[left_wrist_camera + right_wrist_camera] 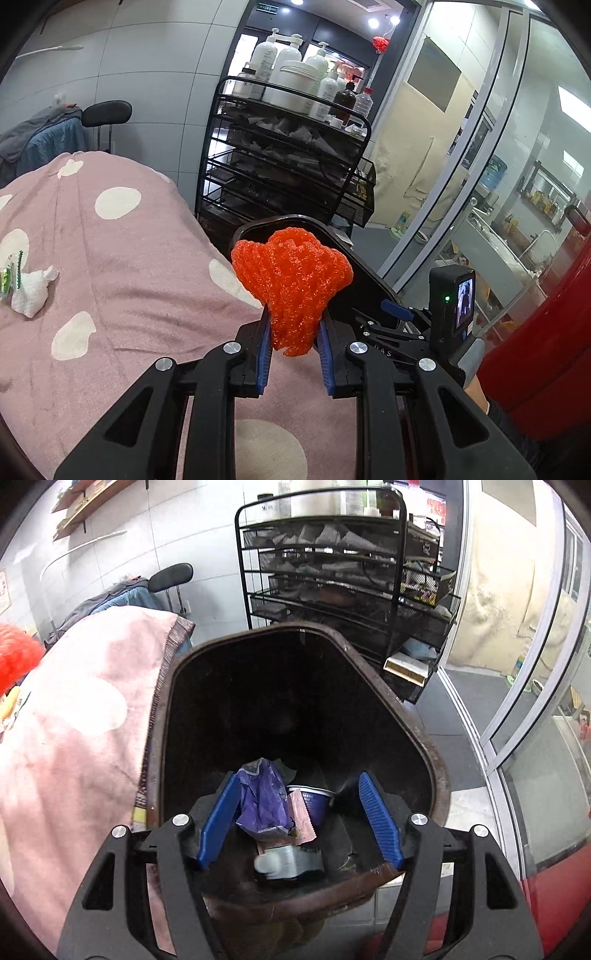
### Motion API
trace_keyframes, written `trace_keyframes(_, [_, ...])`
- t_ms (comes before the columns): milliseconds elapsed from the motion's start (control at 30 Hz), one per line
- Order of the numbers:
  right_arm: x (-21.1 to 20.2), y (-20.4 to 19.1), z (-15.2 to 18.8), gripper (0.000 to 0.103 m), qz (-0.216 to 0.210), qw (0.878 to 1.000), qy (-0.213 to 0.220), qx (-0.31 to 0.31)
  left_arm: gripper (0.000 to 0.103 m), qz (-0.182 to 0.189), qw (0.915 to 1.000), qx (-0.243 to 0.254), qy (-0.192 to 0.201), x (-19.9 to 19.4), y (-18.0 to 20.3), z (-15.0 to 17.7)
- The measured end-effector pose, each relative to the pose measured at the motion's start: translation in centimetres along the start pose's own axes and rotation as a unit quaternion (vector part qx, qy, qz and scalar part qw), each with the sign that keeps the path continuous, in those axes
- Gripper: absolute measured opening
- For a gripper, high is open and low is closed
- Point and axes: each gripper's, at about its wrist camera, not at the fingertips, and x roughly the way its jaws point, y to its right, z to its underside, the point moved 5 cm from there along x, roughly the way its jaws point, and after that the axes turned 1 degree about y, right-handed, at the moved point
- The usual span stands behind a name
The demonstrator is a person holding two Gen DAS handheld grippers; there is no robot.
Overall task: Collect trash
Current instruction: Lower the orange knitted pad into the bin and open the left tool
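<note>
A crumpled orange foam net (291, 284) is clamped between the narrowed blue pads of the left gripper (294, 332), above the pink spotted blanket's (122, 258) edge, just beside the dark brown bin's rim (332, 236). The right gripper (299, 812) is held wide open and empty over the bin (436, 775), where a purple bag (264, 801) and cup (314, 803) lie.

Pink blanket (122, 266) with white spots spread across bed. Black wire rack (280, 162) behind, tiers filled with folded packets. White pump bottles (295, 62) crowded on top tier, brown bottle (345, 99) alongside. Black chair (107, 114) against grey tiled wall, blue-grey clothes (40, 140) heaped beside. Glass partition (517, 147) on right.
</note>
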Motion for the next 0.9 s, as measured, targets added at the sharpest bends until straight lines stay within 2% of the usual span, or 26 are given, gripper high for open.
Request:
trace_keyframes(400, [-4.3,0.2,0.5,0.078,0.009,0.999,0.035,0.007,0.022,0.035,0.9984,0.024,-0.036,4.1,3.0,-1.6])
trace_keyframes(667, [-6.1,0.6,1.5,0.08,0.01,0.999,0.047,0.024,0.022,0.048,0.9944,0.035,-0.087,8.4,4.9,-2.0])
trace_keyframes(900, [-7.3,1.5,2.5,0.08,0.021,0.997,0.059,0.036,0.022,0.053,0.9911,0.042,-0.115,10.4,5.9,-1.5])
